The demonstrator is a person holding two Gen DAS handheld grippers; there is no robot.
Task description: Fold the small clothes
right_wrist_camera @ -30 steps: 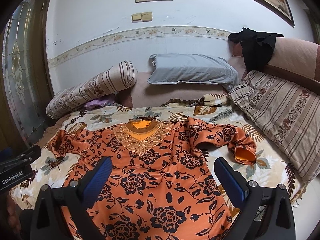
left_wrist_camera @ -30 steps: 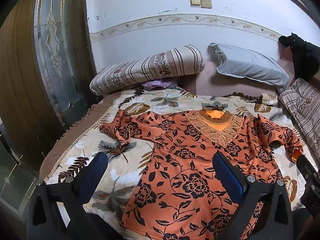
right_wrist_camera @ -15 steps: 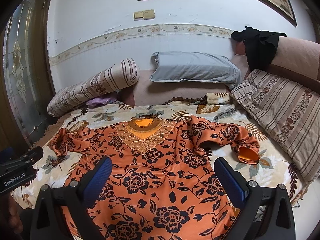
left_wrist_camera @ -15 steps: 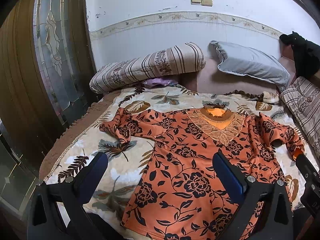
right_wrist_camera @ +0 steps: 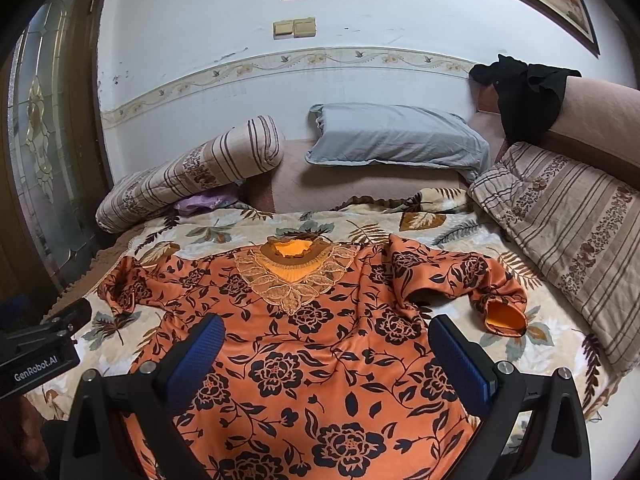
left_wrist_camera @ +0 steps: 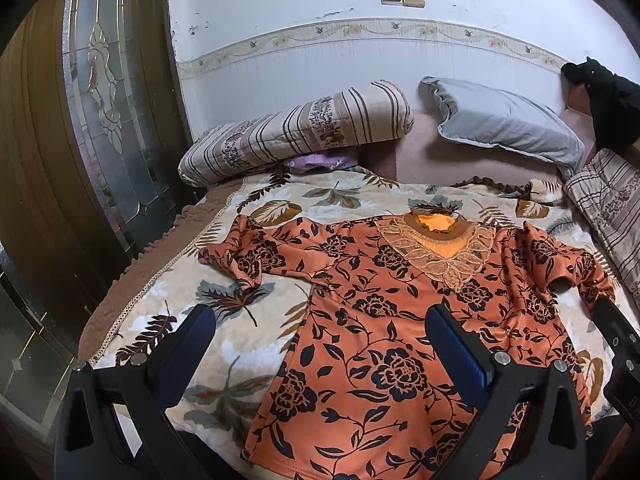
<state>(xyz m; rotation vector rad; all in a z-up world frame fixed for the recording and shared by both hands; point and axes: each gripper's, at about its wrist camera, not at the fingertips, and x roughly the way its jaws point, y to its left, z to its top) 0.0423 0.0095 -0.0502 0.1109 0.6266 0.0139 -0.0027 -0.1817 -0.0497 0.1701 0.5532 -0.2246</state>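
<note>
An orange top with black flowers (left_wrist_camera: 384, 320) lies face up and spread out on the bed, lace collar toward the pillows; it also shows in the right wrist view (right_wrist_camera: 320, 344). Its left sleeve (left_wrist_camera: 244, 252) is bunched near the bed's left edge, and its right sleeve (right_wrist_camera: 480, 288) is bent with the orange cuff open. My left gripper (left_wrist_camera: 320, 320) is open and empty above the top's lower left side. My right gripper (right_wrist_camera: 326, 332) is open and empty above the top's lower middle. Each gripper shows at the edge of the other's view.
A leaf-print blanket (left_wrist_camera: 248, 208) covers the bed. A striped bolster (left_wrist_camera: 296, 136), a grey pillow (left_wrist_camera: 504, 124) and a striped cushion (right_wrist_camera: 568, 224) line the back and right. A black garment (right_wrist_camera: 524, 92) hangs on the headboard. A glass-panelled door (left_wrist_camera: 108, 120) stands at left.
Both grippers have drifted slightly, so the top sits a little lower in both views. Both stay open and empty; the top has not moved.
</note>
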